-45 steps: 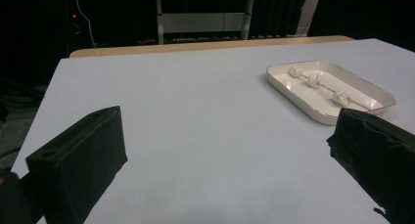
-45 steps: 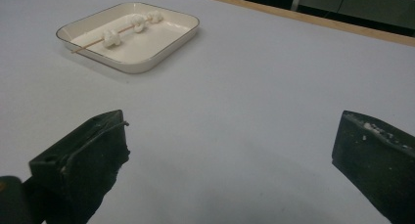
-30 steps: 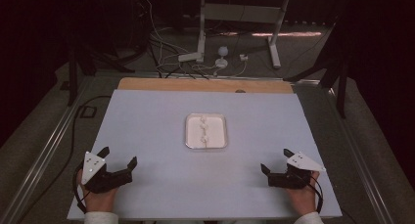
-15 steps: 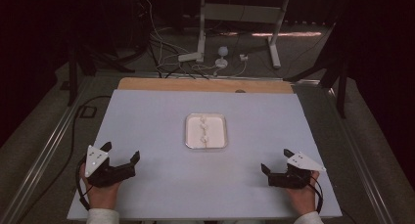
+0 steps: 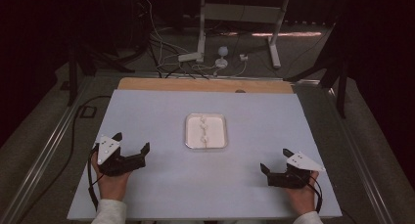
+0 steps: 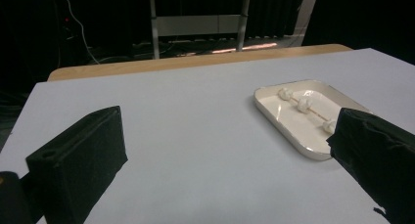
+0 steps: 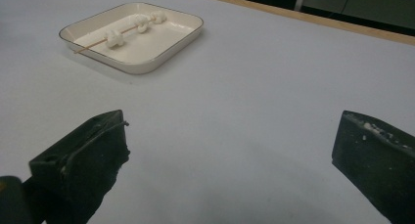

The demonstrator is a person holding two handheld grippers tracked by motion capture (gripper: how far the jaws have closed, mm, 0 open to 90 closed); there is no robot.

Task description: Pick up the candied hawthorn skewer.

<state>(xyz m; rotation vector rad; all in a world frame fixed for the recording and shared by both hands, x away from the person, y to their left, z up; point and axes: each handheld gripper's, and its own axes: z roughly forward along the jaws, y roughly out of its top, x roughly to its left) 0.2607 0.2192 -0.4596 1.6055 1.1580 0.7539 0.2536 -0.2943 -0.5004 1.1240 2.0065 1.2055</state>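
A white square tray lies at the middle of the pale table. In it rests a thin wooden skewer threaded with three white lumps. My left gripper is open at the near left, a hand's width short of the tray, with nothing between its jaws. In the left gripper view the open left gripper faces the tray and skewer at its right. My right gripper is open and empty at the near right. From the right gripper, the tray and skewer lie far ahead to the left.
The table has a wooden strip along its far edge. Behind it on the floor stand a metal frame, a small white bulb-shaped object and loose cables. Metal rails run along both sides.
My left gripper has moved forward and slightly right, closer to the tray, still open. The right gripper has stayed where it was.
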